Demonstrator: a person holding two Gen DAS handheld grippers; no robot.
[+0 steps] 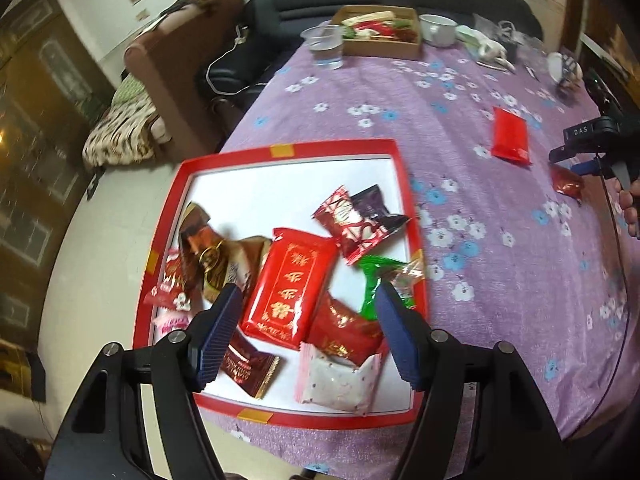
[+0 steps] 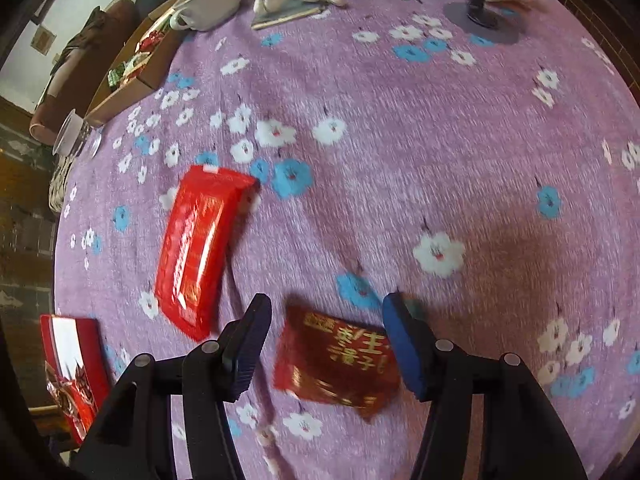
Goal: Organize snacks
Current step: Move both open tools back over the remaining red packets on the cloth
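Two snacks left loose on the worktop (image 2: 400, 152), both on the right-hand side, well apart from the red tray (image 1: 394, 152) at the near left corner.

Right gripper (image 2: 326, 320): jaws apart, empty, hovering directly over the dark red packet (image 2: 336, 364). Packet flat on the purple cloth, lying between the two blue pads with clear gaps on both sides, touching neither. Long axis roughly across the gap, from one pad toward the other, slightly tilted down to the right. So closing as aligned would probably pinch end to end and crumple the wrapper; likely better to turn the wrist or take it near one edge. Height above the packet hard to tell because of motion blur.

Bright red long packet (image 2: 200, 248) further off toward the left of the same jaws, near the tray side, long axis running away toward the far edge. Clearly second in line for this hand.

Left gripper (image 1: 308, 296): jaws apart, holding nothing, poised above the tray, over the near end of a large red pack (image 1: 286, 284) already inside among other wrapped snacks. Both loose packets well apart from it, seen toward the right edge.

Judged from this: right hand much nearer, dark red packet straight below its jaws, descent and squeeze the coming move, then carry leftward to the tray.
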